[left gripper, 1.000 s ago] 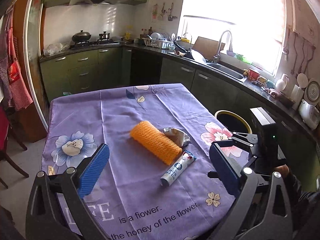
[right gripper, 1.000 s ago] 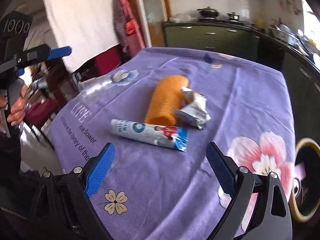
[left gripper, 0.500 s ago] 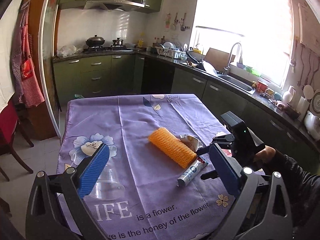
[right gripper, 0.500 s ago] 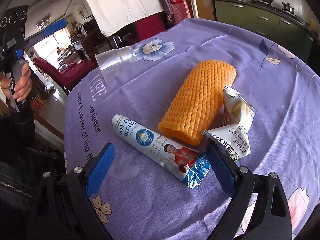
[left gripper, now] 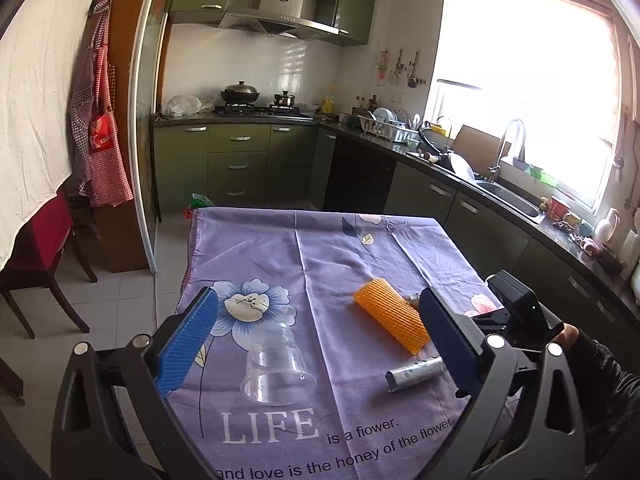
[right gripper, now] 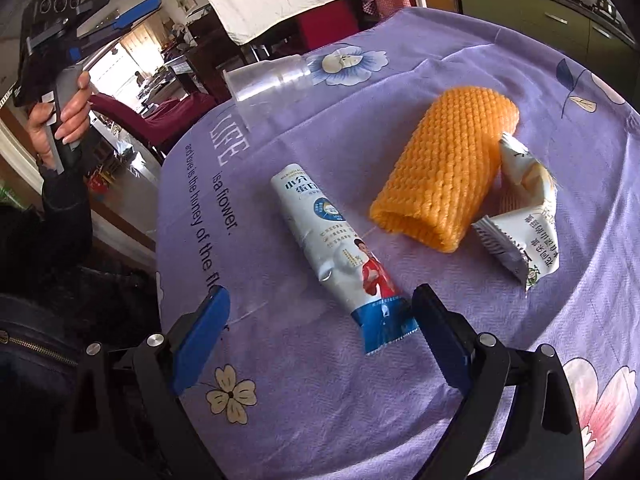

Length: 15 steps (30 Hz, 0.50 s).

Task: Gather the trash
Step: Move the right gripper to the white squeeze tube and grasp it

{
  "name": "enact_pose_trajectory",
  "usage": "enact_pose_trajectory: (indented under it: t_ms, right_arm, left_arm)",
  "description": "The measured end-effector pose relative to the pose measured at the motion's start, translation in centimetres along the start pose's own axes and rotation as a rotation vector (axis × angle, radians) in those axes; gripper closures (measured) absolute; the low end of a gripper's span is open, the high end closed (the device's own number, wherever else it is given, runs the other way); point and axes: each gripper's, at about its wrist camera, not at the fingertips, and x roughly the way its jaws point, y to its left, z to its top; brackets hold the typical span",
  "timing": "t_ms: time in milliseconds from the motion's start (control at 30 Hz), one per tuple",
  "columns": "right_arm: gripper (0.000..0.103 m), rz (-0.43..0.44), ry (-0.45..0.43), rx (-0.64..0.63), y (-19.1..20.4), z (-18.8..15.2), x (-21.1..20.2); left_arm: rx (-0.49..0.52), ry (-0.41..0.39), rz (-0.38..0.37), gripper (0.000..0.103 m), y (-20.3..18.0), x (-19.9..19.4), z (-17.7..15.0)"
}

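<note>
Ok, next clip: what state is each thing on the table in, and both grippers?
Clear plastic cup: lying on its side, empty.
Orange foam net sleeve: lying flat, open end toward the right gripper.
White and blue tube wrapper: flattened, lying on the cloth.
Crumpled snack wrapper: torn open, touching the sleeve.
Left gripper: open, holding nothing.
Right gripper: open, at the tube wrapper's blue end.

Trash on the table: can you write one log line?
right hand-held gripper: open, over tube | left hand-held gripper: open, above cup
</note>
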Motion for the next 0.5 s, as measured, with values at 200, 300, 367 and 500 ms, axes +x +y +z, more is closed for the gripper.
enact_pose_trajectory:
  t_ms: [200, 300, 367, 500]
  right_arm:
    - [0.012, -0.024, 0.002, -0.032, 0.6, 1.3, 0.3]
    - [0.014, -0.030, 0.025, -0.061, 1.4, 1.7, 0.9]
    - [0.019, -0.031, 0.044, -0.068, 1.6, 1.8, 1.3]
    - [0.023, -0.044, 0.061, -0.077, 2.0, 1.5, 1.7]
  left_arm:
    - [0.013, 0.023, -0.016, 0.008, -0.4, 0.4, -0.5]
    - [0.023, 0.038, -0.034, 0.008, -0.9, 0.9, -0.7]
    - [0.028, 0.048, -0.043, 0.008, -1.2, 1.3, -0.8]
    - [0.040, 0.062, -0.053, 0.008, -1.6, 1.9, -0.9]
